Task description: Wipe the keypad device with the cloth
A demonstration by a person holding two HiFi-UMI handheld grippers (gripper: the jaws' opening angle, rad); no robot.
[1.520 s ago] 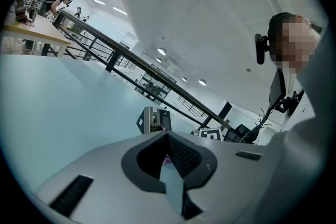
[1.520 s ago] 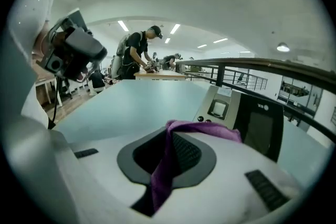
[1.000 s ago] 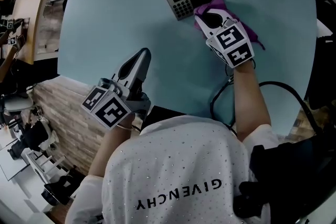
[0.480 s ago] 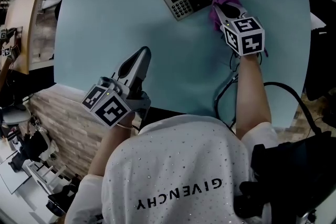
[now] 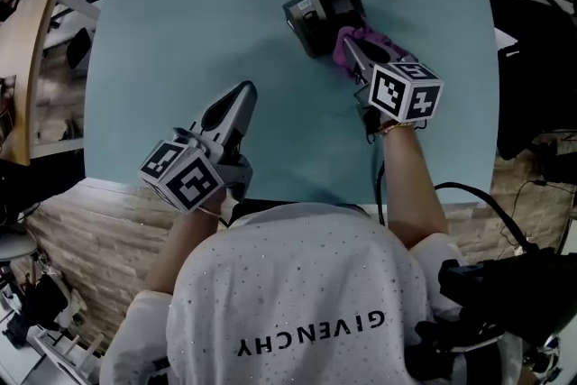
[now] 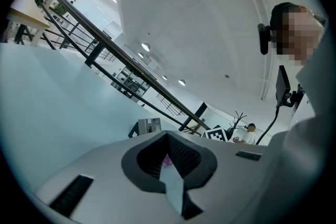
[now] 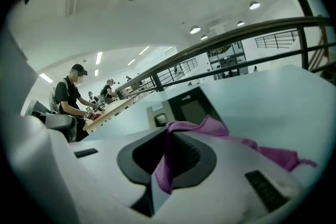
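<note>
The keypad device [image 5: 322, 12], a dark box with a small screen and keys, lies at the far middle of the pale teal table [image 5: 180, 32]. A purple cloth [image 5: 358, 41] is bunched against its near right corner. My right gripper [image 5: 349, 50] is shut on the cloth, tips touching the device's edge. In the right gripper view the cloth [image 7: 210, 127] drapes over the jaws just before the device [image 7: 185, 107]. My left gripper [image 5: 237, 100] hovers near the table's front, shut and holding nothing. Its own view shows the device [image 6: 149, 126] far ahead.
A black cable [image 5: 379, 185] runs from the table's near edge past the right arm. A black bag [image 5: 505, 302] sits at the lower right. The table's front edge is just below the left gripper. People work at a distant bench [image 7: 105, 107].
My right gripper has carried the cloth from the device's right side to its near right corner. The head view has shifted. The left gripper has held its place.
</note>
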